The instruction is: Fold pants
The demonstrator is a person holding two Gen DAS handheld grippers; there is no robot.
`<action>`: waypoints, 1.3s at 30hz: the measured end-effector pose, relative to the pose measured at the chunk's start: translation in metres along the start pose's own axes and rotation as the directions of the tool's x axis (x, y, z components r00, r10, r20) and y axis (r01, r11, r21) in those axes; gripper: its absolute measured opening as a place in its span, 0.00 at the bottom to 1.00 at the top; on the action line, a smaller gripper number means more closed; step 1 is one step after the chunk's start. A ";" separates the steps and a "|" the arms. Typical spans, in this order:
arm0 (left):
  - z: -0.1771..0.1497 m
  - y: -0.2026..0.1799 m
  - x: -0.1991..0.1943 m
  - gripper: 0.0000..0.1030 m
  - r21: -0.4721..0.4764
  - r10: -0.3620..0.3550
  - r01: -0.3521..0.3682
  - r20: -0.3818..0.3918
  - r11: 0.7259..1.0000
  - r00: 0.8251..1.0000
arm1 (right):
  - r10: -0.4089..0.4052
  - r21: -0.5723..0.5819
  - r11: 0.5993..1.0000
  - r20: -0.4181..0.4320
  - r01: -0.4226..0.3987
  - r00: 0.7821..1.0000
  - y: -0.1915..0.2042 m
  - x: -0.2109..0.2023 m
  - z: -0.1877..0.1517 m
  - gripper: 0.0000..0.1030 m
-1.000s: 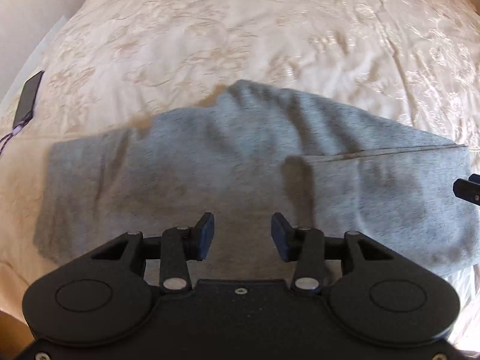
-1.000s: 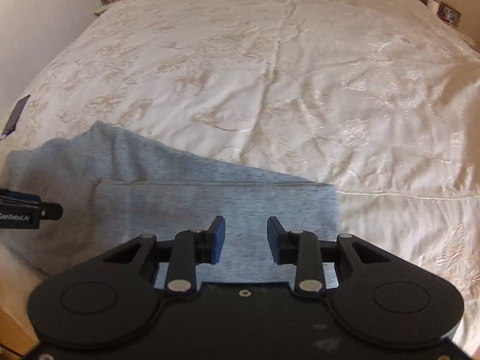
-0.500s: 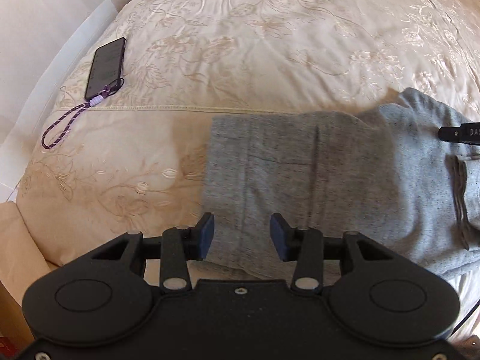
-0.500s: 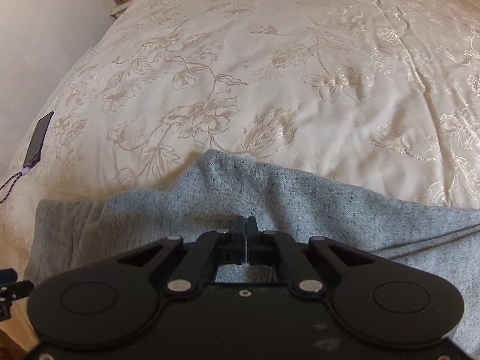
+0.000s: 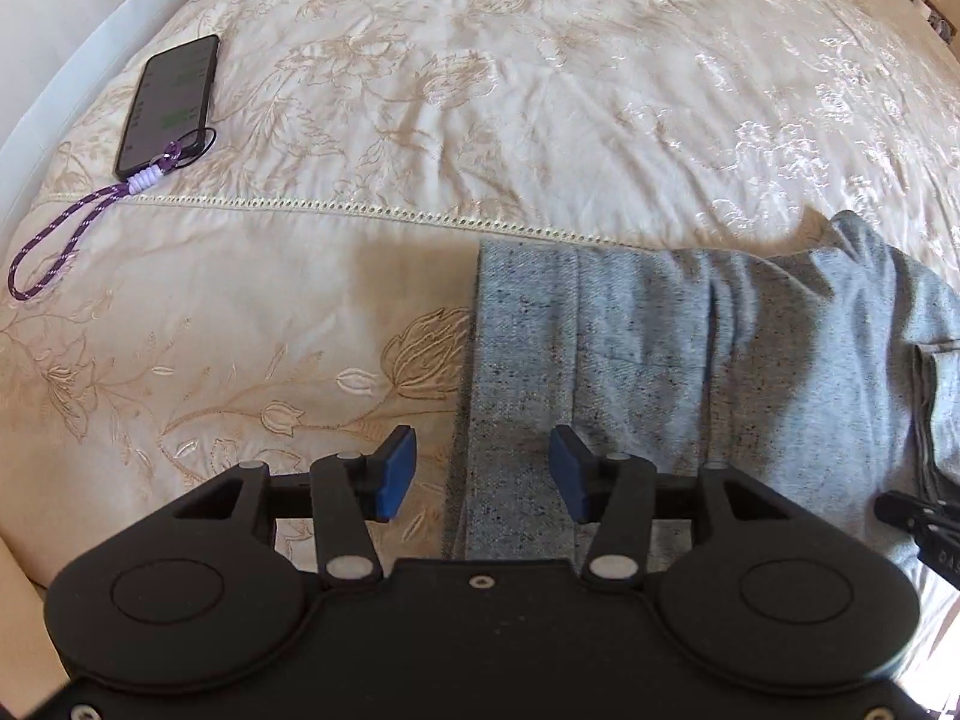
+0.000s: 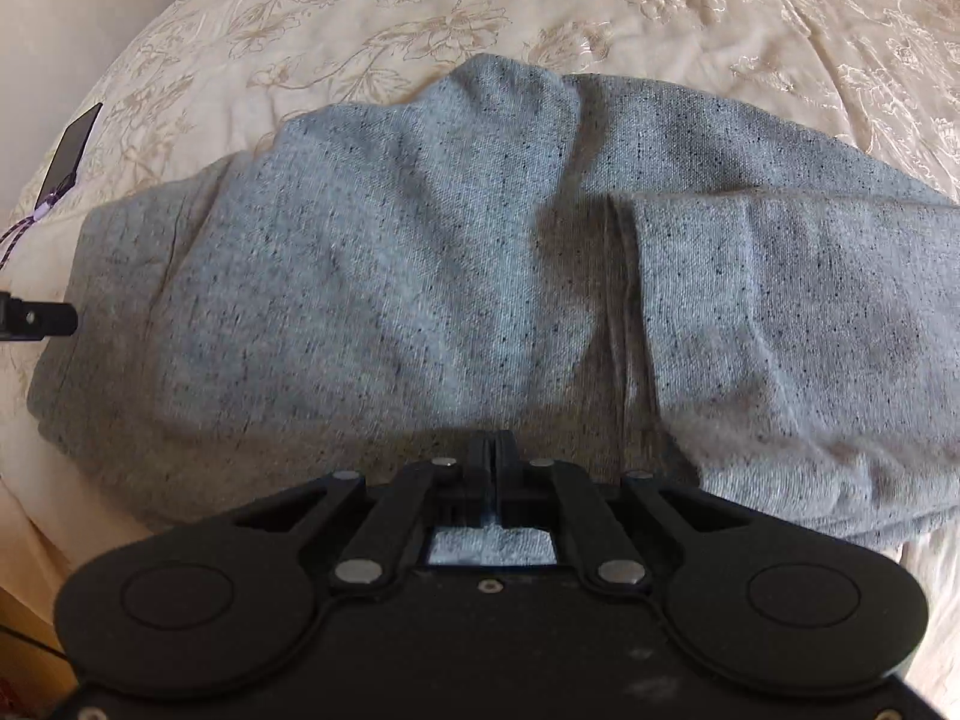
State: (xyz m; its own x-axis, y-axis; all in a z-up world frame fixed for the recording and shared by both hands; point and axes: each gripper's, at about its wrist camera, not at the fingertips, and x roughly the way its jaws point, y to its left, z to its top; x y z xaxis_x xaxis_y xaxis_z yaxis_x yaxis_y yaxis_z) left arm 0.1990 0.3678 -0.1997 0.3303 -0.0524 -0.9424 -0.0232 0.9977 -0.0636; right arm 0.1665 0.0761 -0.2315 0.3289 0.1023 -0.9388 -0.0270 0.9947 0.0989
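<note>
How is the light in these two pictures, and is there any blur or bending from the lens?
Left wrist view: sun glare whitens the cream embroidered bedspread at upper right; its stitched seam bows, which is fisheye distortion. Right wrist view: softer light, the grey speckled fabric pants show soft fold shadows and look slightly blurred near the bottom.

Pants (image 5: 750, 360) run off the right edge. Phone (image 6: 69, 156) cut by the left edge. Cloth between the right gripper (image 6: 495, 468) pads: indeterminable.

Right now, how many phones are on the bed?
1. The phone lies near the bed's far left edge, its purple strap trailing toward the camera. Others may be out of view.
</note>
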 end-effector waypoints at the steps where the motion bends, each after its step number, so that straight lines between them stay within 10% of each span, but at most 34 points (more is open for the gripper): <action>1: -0.001 0.002 0.006 0.56 -0.010 -0.002 0.002 -0.012 1.000 1.000 | -0.006 -0.004 1.000 0.004 0.006 1.000 0.004 -0.001 -0.004 0.04; 10: -0.004 0.021 0.028 0.59 -0.111 -0.111 0.103 -0.071 0.988 0.991 | -0.012 0.045 0.999 -0.016 0.012 1.000 0.003 0.006 0.001 0.05; 14: -0.013 0.031 0.029 0.69 -0.165 -0.306 0.284 -0.125 0.945 0.944 | -0.014 0.049 0.999 -0.016 0.014 1.000 0.006 0.008 0.000 0.05; 20: -0.018 0.001 0.044 0.89 -0.084 -0.242 0.232 -0.142 0.969 0.960 | -0.018 0.040 0.999 -0.012 0.019 1.000 0.006 0.003 -0.002 0.06; 23: -0.011 -0.012 0.033 0.50 -0.071 -0.187 0.180 -0.104 0.981 0.977 | -0.019 0.012 1.000 0.005 0.019 1.000 0.008 -0.006 -0.001 0.07; 26: -0.010 -0.016 0.006 0.36 -0.063 -0.176 0.173 -0.046 0.983 0.983 | -0.019 0.038 0.999 0.100 0.015 0.995 0.005 -0.026 0.011 0.07; 34: -0.010 -0.020 -0.033 0.33 -0.055 -0.186 0.188 0.032 0.981 0.982 | -0.059 0.067 0.996 0.131 0.051 0.990 -0.013 0.006 0.077 0.07; 39: -0.007 -0.033 -0.034 0.32 -0.051 -0.165 0.167 0.050 0.985 0.985 | -0.038 0.055 0.998 0.048 0.036 0.998 -0.011 0.010 0.035 0.07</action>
State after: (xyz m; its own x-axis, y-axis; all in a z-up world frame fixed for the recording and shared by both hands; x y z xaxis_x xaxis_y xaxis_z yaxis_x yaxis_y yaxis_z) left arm 0.1820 0.3364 -0.1676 0.3767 -0.2140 -0.9013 -0.0160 0.9713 -0.2373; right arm 0.2035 0.0662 -0.2304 0.3742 0.0636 -0.9252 0.0367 0.9958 0.0833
